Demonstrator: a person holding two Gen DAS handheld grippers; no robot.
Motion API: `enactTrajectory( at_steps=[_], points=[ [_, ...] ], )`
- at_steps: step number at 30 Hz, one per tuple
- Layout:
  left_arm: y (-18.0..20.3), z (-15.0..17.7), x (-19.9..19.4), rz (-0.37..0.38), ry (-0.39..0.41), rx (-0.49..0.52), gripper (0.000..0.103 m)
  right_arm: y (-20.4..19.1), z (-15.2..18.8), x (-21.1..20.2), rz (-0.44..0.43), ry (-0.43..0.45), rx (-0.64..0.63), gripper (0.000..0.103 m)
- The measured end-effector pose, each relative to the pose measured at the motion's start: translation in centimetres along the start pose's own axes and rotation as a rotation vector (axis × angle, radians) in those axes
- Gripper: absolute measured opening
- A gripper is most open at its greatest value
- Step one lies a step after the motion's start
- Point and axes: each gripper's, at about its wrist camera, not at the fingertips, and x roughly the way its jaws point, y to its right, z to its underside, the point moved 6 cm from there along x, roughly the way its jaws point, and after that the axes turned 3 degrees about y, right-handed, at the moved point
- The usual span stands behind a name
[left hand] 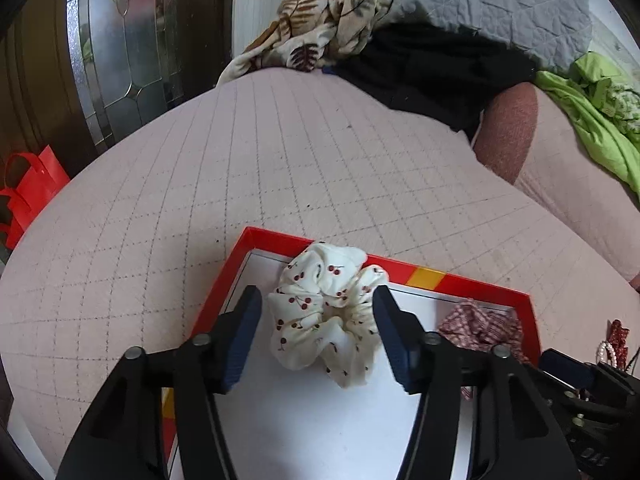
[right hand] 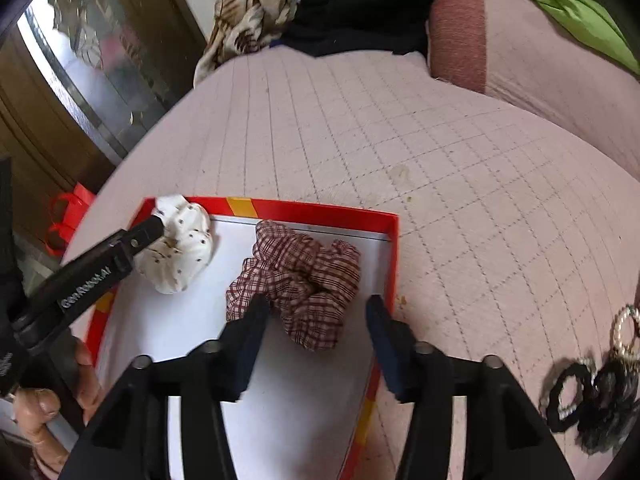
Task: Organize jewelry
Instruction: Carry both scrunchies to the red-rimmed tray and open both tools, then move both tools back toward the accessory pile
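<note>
Left wrist view: the cherry-print scrunchie (left hand: 326, 312) is seen lying in the red-rimmed box (left hand: 472, 286), between the spread jaws of the left gripper (left hand: 318, 336), unpinched. Right wrist view: the checked scrunchie (right hand: 304, 280) is found in the same box, the right gripper (right hand: 316, 344) likewise spread and not pressing it.

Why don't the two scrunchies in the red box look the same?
The white scrunchie has little red cherries printed on it; the plaid scrunchie has dark red and white checks. The white scrunchie lies at the box's far left corner, leaning on the red rim; the plaid scrunchie lies nearer the right wall. Each sits between a different pair of open tongs. Both are ruffled fabric rings lying loose in the same box.
</note>
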Motion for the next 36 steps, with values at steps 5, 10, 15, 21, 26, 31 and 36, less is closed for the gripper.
enactTrajectory(
  at_steps=[5,10,15,21,26,31,36],
  points=[
    [0.7,-0.2,-1.5,0.017,0.031,0.0,0.058,1.2,3.3,-2.5,0.036,-0.023,0.016,0.061],
    [1.1,-0.2,-3.1,0.061,0.055,-0.049,0.058,1.3,7.5,-2.8,0.019,-0.099,0.014,0.014],
    [1.6,0.1,-4.6,0.08,0.07,-0.054,0.058,0.6,9.5,-3.2,0.026,-0.12,-0.008,0.011],
    [3.1,0.8,-5.8,0.082,0.078,0.002,0.058,0.6,11.2,-4.4,0.031,-0.127,0.032,0.011],
    [4.7,1.3,-6.9,0.086,0.091,0.047,0.058,0.8,11.4,-5.6,-0.019,-0.101,0.06,0.014],
    [7.0,2.3,-8.7,0.079,0.13,0.105,0.059,2.3,11.6,-9.2,0.016,-0.015,0.065,0.039],
    [10.6,4.3,-11.5,0.114,0.159,0.178,0.06,8.6,14.2,-14.2,0.117,0.046,0.131,0.063]
  ],
)
